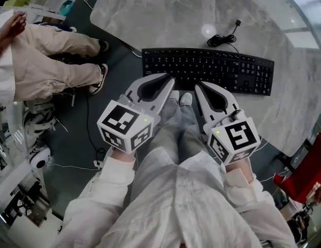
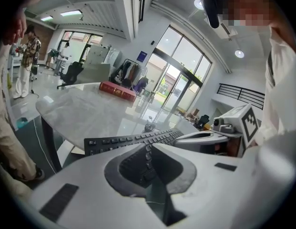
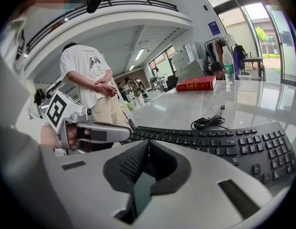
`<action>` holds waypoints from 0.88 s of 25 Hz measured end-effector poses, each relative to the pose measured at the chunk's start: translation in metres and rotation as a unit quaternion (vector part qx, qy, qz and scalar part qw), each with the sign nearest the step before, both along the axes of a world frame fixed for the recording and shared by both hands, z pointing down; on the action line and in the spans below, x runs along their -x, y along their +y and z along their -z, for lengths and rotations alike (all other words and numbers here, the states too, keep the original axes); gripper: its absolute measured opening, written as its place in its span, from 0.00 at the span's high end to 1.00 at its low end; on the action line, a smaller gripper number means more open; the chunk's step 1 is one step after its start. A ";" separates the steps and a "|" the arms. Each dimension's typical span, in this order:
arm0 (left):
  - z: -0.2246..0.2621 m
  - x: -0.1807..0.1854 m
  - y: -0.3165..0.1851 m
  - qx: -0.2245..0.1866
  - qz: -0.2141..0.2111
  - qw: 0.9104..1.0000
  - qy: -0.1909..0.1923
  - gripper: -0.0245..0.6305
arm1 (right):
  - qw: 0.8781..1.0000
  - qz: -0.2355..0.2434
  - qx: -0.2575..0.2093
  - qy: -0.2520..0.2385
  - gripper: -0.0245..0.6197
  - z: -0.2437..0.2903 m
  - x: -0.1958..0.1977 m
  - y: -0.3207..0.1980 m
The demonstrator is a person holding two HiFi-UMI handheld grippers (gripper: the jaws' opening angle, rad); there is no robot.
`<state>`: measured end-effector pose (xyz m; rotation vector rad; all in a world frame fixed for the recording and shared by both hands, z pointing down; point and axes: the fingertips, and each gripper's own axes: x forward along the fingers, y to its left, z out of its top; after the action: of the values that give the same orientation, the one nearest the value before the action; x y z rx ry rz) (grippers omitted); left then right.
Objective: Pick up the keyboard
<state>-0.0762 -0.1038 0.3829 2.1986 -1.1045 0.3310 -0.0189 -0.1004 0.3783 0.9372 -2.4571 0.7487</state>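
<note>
A black keyboard lies flat near the front edge of the marble table, with its coiled cable behind it. My left gripper is shut and holds nothing; its tip is at the keyboard's near edge, left of middle. My right gripper is also shut and holds nothing, and sits close beside the left one at the same edge. In the left gripper view the keyboard runs just beyond the closed jaws. The right gripper view shows the keyboard past its closed jaws.
A seated person's legs are at the left, off the table. A person stands left of the table. A red book and a bottle stand at the table's far side. A red chair is at the lower right.
</note>
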 end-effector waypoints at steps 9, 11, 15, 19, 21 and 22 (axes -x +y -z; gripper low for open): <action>-0.017 0.013 0.000 0.027 0.008 0.999 -0.018 0.78 | 1.000 0.001 0.009 0.005 0.91 -0.008 -0.004 -0.001; -0.021 0.015 0.000 0.032 0.009 0.999 -0.023 0.73 | 1.000 -0.003 0.010 0.006 0.91 -0.010 -0.006 -0.002; -0.026 0.018 0.001 0.040 0.015 0.999 -0.025 0.61 | 1.000 -0.005 0.013 0.008 0.91 -0.012 -0.008 -0.003; -0.033 0.025 0.003 0.050 0.023 0.998 -0.034 0.54 | 1.000 -0.006 0.015 0.009 0.91 -0.012 -0.007 -0.003; -0.036 0.028 0.002 0.054 0.026 0.998 -0.038 0.53 | 1.000 -0.006 0.016 0.008 0.91 -0.013 -0.007 -0.003; -0.037 0.030 0.002 0.054 0.030 0.997 -0.039 0.52 | 1.000 -0.005 0.017 0.008 0.91 -0.013 -0.007 -0.002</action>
<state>-0.1067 -0.1018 0.4194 2.0682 -1.1657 0.4429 -0.0123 -0.1026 0.3911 0.9403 -2.4198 0.7805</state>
